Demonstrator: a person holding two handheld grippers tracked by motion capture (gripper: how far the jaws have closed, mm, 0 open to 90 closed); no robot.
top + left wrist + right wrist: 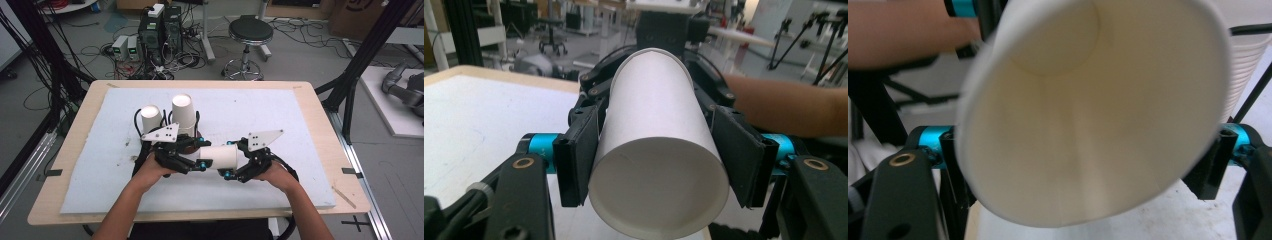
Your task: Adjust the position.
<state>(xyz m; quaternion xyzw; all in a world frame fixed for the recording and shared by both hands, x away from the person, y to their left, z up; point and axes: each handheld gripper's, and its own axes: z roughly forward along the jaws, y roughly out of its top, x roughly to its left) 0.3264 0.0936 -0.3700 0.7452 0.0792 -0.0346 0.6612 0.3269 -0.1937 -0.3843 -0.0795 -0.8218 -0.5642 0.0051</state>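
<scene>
A white paper cup [220, 156] lies on its side in the air between my two grippers, just above the white mat [280, 115]. My left gripper [200, 160] is shut on its base end; in the left gripper view both pads [579, 150] press the cup [659, 130] on its sides. The cup's open mouth [1088, 115] faces my right gripper [239, 159]. That gripper's jaws [1085, 165] flank the rim closely, and I see no squeeze on it.
Two upside-down white cups [151, 117] [182, 112] stand on the mat behind the left hand, and a ribbed cup stack [1248, 70] shows at the right gripper view's edge. The mat lies on a wooden table [320, 100]. A stool [250, 35] and computers [160, 30] sit on the floor beyond.
</scene>
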